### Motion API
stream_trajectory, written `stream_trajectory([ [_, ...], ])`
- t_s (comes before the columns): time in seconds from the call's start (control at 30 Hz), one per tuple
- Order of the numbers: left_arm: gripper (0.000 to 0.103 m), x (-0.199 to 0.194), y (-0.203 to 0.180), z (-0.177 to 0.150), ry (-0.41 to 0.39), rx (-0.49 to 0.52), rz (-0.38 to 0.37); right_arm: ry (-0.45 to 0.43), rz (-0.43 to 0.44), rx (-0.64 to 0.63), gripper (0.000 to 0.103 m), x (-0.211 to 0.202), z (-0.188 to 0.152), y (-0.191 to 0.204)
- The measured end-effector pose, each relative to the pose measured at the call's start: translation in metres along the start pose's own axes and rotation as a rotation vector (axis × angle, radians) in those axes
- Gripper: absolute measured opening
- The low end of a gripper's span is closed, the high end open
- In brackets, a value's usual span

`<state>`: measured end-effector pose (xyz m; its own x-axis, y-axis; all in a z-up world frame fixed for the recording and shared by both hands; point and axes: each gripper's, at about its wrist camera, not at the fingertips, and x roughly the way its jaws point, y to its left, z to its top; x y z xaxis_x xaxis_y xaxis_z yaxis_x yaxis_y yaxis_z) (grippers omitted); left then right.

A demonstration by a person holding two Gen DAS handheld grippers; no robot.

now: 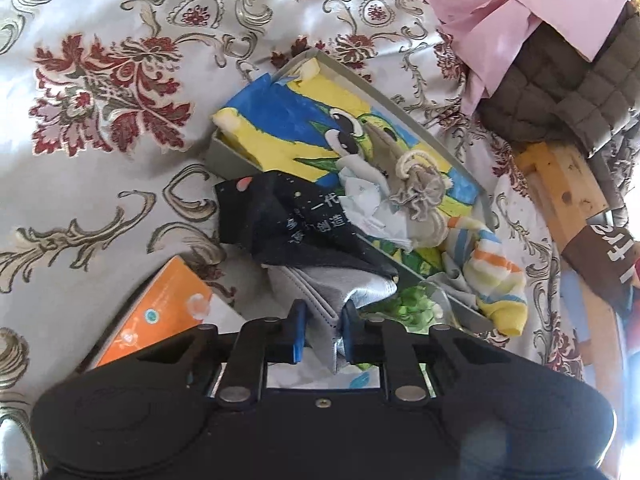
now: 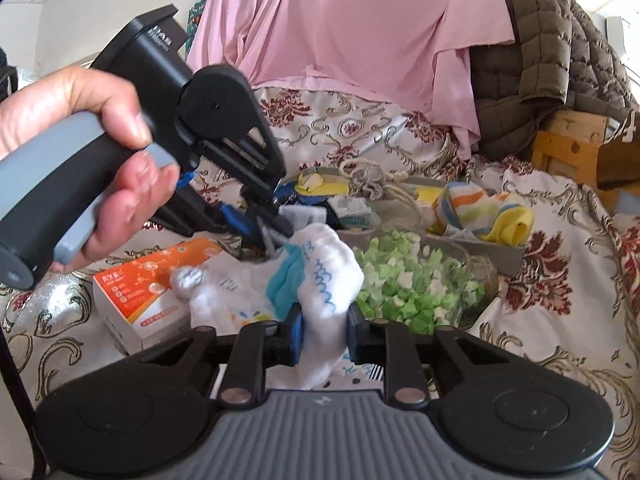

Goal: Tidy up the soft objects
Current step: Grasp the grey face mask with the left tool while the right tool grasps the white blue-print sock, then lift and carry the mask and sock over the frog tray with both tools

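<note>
In the left wrist view my left gripper [image 1: 324,332] is shut on a folded grey fabric piece [image 1: 340,296] that lies under a black printed cloth [image 1: 296,220]. Behind them a grey tray [image 1: 224,152] holds a blue-and-yellow cartoon towel [image 1: 288,120], a beige drawstring pouch [image 1: 420,184] and a striped sock [image 1: 496,280]. The right wrist view shows my right gripper [image 2: 324,336] shut on a white sock with blue markings [image 2: 324,276]. A hand holds the left gripper [image 2: 264,236] just beyond it, fingertips down on the grey fabric.
A glass bowl of green and white bits [image 2: 412,284] sits right of the white sock. An orange tissue box [image 2: 148,284] lies at the left. Everything rests on a floral bedspread [image 1: 100,120]. A pink cloth [image 2: 352,28] and a brown quilted jacket [image 2: 556,60] hang behind.
</note>
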<state>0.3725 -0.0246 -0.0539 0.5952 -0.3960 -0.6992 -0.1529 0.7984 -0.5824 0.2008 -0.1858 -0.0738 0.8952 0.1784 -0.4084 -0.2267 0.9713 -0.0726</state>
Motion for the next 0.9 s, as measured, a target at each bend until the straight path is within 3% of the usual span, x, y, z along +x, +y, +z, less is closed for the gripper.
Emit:
stream_trajectory([
  [0.4,0.014,-0.042,0.007,-0.010,0.010,-0.013,-0.005,-0.089,-0.046,-0.031,0.019,-0.017,0.010,-0.004],
  [0.9,0.014,-0.091,0.008,-0.048,0.087,0.108,0.016,-0.161,-0.185,-0.009,0.018,-0.041,0.020,-0.031],
])
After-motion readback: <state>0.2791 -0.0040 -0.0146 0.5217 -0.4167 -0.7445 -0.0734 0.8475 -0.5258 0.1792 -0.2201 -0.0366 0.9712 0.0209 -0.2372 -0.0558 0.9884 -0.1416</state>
